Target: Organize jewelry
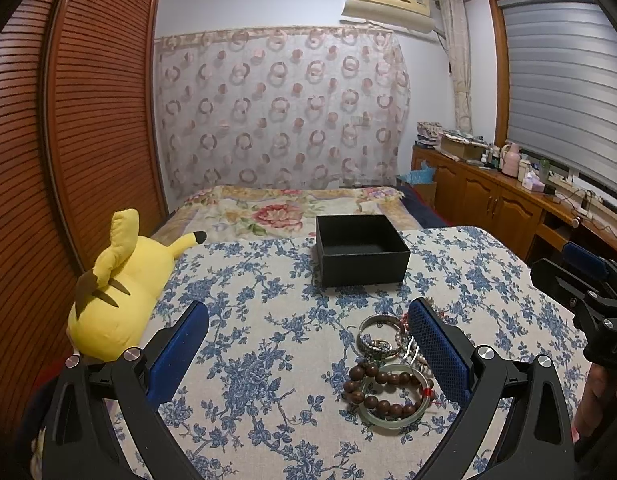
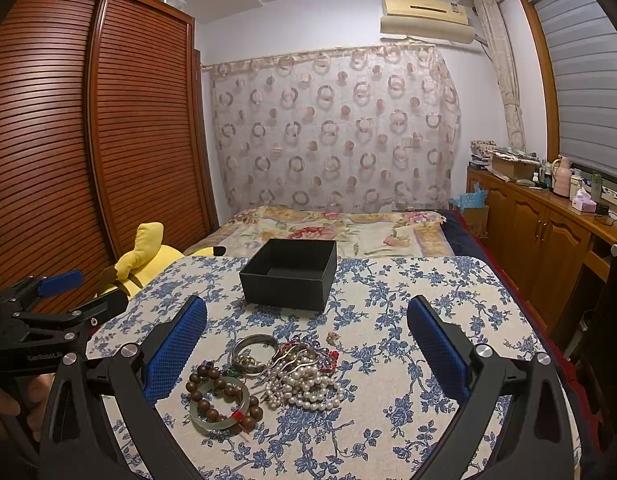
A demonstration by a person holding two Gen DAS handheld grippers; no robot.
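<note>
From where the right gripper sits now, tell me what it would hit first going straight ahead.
Likely the jewelry pile on the table between its open jaws; beyond that stands the black box. Its height above the cloth is unclear, so it might pass over the pile.

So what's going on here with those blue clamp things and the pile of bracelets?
A person holds a pair of tongs in each hand, about to sort jewelry. Both the left tongs and the right tongs are open and hold nothing. The wooden bead bracelet, pale jade bangle, silver bangles and pearl strands lie heaped on the floral cloth. The black box behind them is empty.
</note>
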